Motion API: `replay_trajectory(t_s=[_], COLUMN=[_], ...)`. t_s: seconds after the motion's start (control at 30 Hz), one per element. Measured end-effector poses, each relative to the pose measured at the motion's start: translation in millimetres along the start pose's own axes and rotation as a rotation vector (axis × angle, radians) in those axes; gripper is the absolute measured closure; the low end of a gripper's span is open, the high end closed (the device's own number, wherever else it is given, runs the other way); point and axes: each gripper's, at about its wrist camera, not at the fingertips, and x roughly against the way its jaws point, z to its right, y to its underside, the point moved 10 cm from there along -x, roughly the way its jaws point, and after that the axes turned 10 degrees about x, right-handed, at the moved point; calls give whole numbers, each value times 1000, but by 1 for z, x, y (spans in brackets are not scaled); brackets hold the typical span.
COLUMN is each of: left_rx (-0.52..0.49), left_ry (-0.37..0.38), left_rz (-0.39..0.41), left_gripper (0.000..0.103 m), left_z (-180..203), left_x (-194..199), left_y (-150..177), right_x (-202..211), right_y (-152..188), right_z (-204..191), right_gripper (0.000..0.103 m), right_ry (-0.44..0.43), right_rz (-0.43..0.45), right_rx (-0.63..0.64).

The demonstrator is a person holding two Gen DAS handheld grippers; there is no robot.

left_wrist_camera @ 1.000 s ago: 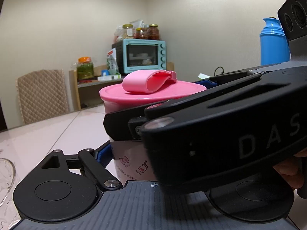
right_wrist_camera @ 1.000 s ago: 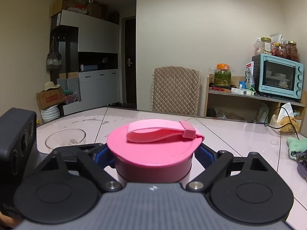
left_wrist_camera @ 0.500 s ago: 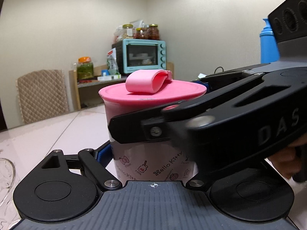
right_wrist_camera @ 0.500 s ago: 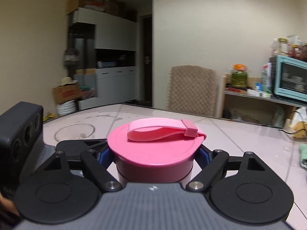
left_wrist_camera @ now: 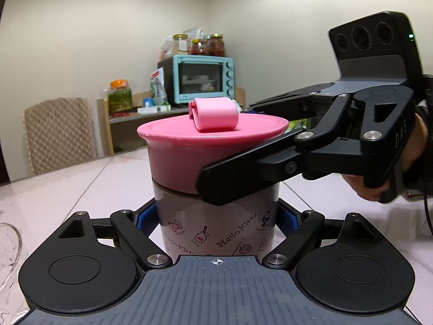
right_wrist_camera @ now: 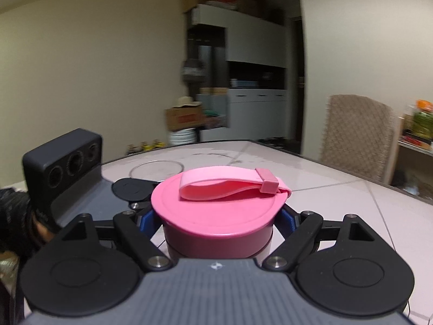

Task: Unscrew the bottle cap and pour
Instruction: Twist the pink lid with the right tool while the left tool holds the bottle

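Observation:
A Hello Kitty bottle [left_wrist_camera: 216, 227] stands upright on the pale table. My left gripper [left_wrist_camera: 216, 220] is shut on the bottle's body. Its wide pink cap [left_wrist_camera: 189, 146] with a pink loop strap [left_wrist_camera: 215, 115] sits on top. My right gripper [right_wrist_camera: 217, 218] is shut on the pink cap [right_wrist_camera: 216, 211], jaws on either side of its rim. In the left wrist view the right gripper [left_wrist_camera: 311, 146] reaches in from the right. In the right wrist view the left gripper's body [right_wrist_camera: 62, 162] shows at left.
A clear glass bowl sits on the table, at the left edge in the left wrist view [left_wrist_camera: 8, 246] and beyond the cap in the right wrist view [right_wrist_camera: 155, 168]. A quilted chair [left_wrist_camera: 58, 132] and a shelf with a teal oven [left_wrist_camera: 199, 81] stand beyond the table.
The right gripper has swung around the bottle, turning the pink cap with it; the strap now points another way. The left gripper and bottle body have stayed in place.

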Motion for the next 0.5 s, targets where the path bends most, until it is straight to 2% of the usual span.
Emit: replay_trajectory(t_s=[0.07, 0.23, 0.3, 0.5], left_rx=[0, 1, 0, 0], left_ry=[0, 2, 2, 3], left_rz=[-1, 2, 1, 3], left_gripper=[13, 13, 13, 13], left_z=[2, 1, 0, -1], left_x=[0, 0, -1, -1], left_y=[0, 0, 0, 0], right_x=[4, 14, 13, 15], right_y=[0, -3, -6, -12], right_z=[1, -2, -3, -6], right_gripper=[18, 18, 16, 11], right_ry=[-38, -39, -11, 146], right_rz=[12, 23, 19, -12], right_rx=[15, 19, 11, -45])
